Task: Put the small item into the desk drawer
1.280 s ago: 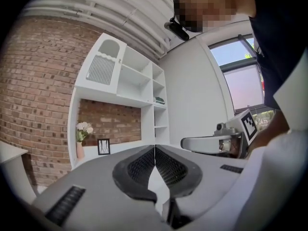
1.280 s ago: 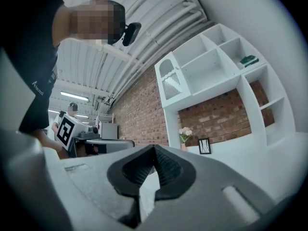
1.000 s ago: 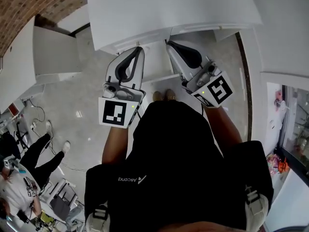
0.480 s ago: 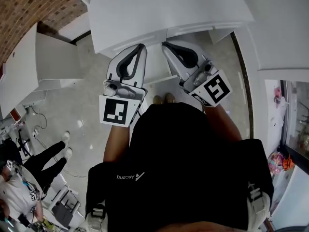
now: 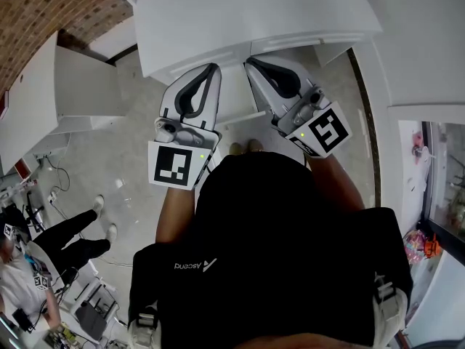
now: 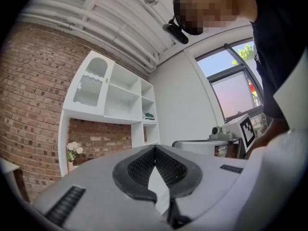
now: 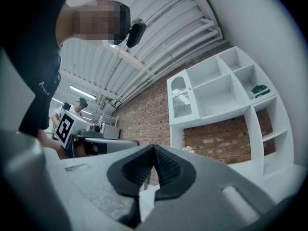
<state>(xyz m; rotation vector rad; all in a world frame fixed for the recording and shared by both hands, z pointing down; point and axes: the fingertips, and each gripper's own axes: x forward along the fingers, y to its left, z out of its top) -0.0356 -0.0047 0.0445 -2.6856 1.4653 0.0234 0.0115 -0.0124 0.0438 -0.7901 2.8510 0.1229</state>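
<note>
I hold both grippers side by side in front of the white desk (image 5: 254,13), their tips at its near edge. My left gripper (image 5: 211,69) is shut with nothing between its jaws; in the left gripper view (image 6: 155,148) the ribbed pads meet at the tip. My right gripper (image 5: 250,65) is also shut and empty, its pads closed together in the right gripper view (image 7: 154,147). Both point up toward a white shelf unit (image 6: 115,100) on a brick wall. No small item shows in any view. A white panel (image 5: 243,115) lies under the desk edge; whether it is a drawer I cannot tell.
A second white table (image 5: 73,86) stands to the left, a white counter (image 5: 429,42) to the right. A bystander (image 5: 36,267) is at the lower left among cables. A small green thing (image 7: 260,89) lies on a shelf, and flowers (image 6: 73,149) stand low on the brick wall.
Both grippers have stayed shut and almost still, edging slightly toward the desk edge. The bystander at the lower left has shifted their legs.
</note>
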